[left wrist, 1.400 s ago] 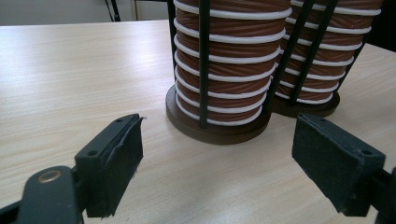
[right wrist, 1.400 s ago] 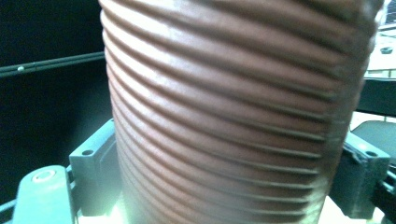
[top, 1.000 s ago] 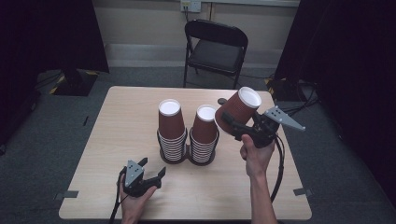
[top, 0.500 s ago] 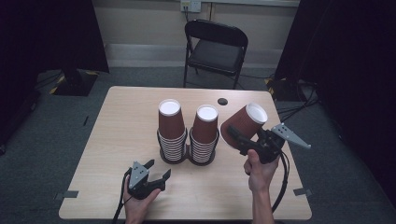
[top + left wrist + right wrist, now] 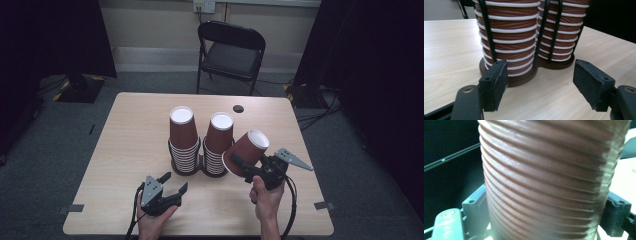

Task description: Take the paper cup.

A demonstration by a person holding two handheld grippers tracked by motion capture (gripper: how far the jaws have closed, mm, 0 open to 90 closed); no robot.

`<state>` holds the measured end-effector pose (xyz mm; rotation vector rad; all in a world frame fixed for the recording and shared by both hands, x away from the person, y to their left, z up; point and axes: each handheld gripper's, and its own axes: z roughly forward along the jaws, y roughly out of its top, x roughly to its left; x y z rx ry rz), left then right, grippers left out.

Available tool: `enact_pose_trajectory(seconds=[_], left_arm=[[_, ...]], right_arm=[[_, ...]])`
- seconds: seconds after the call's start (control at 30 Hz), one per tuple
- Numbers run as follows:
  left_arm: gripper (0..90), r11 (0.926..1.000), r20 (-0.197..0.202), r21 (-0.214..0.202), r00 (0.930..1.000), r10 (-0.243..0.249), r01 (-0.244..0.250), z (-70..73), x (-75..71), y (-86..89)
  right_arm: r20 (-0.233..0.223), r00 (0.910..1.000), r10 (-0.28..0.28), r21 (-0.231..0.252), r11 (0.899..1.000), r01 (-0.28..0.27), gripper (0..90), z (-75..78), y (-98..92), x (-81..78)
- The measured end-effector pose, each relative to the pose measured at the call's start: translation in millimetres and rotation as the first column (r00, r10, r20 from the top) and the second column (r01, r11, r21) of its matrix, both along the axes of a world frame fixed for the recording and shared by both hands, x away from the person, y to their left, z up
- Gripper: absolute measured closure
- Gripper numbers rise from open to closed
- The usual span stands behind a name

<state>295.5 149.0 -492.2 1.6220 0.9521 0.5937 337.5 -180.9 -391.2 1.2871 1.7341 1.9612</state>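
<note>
High view: the right tool [image 5: 246, 166] clamps a single ribbed brown cup [image 5: 246, 151] by its lower body, held above the counter [image 5: 125, 150] just right of the two cup stacks [image 5: 202, 142] in their wire holder. The left tool [image 5: 166, 188] rests near the front edge with jaws spread, gripping nothing. To set the cup down well (my judgement), turn the wrist until the cup is upright, lower it onto bare wood clear of the stacks, then release. Its long axis tilts, white mouth pointing up and away to the right, base toward the hand.
</note>
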Motion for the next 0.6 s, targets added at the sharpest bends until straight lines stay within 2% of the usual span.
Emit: enact_pose_trajectory(seconds=[0.13, 0.2, 0.33, 0.4, 0.43, 0.47, 0.6], left_arm=[[28.1, 0.9999, 0.014, -0.012, 0.9998, -0.01, 0.01, 1.7, -1.8, -2.9], [31.9, 0.9996, 0.019, -0.016, 0.9996, -0.023, 0.023, 2.9, -1.5, -4.1], [33.2, 0.9991, 0.034, -0.021, 0.9987, -0.037, 0.038, 4.2, -1.3, -6.9], [33.9, 0.9981, 0.033, -0.028, 0.998, -0.054, 0.055, 4.4, -1.5, -8.5], [37.7, 0.9982, 0.038, -0.021, 0.9978, -0.055, 0.056, 4.5, -1.8, -8.8], [39.3, 0.9967, 0.048, -0.022, 0.9959, -0.077, 0.078, 5.4, -3.0, -10.3], [39.7, 0.9948, 0.053, -0.025, 0.9938, -0.097, 0.099, 6.9, -2.9, -14.0]], right_arm=[[-0.035, 0.9991, 0.025, 0.021, 0.999, -0.024, 14.3, -14.5, 6.8, -1.5], [-0.052, 0.9976, 0.045, 0.047, 0.998, -0.043, 14.3, -23.0, 10.8, -3.2], [-0.068, 0.9959, 0.059, 0.059, 0.997, -0.055, 14.4, -29.8, 14.5, -4.4], [-0.078, 0.9949, 0.065, 0.077, 0.995, -0.059, 14.4, -34.1, 16.2, -5.3], [-0.091, 0.9929, 0.076, 0.097, 0.993, -0.067, 14.4, -38.5, 17.3, -6.6], [-0.099, 0.9921, 0.078, 0.101, 0.993, -0.068, 14.5, -40.5, 18.0, -7.5], [-0.119, 0.9887, 0.092, 0.123, 0.989, -0.077, 14.5, -45.9, 19.7, -9.4]])
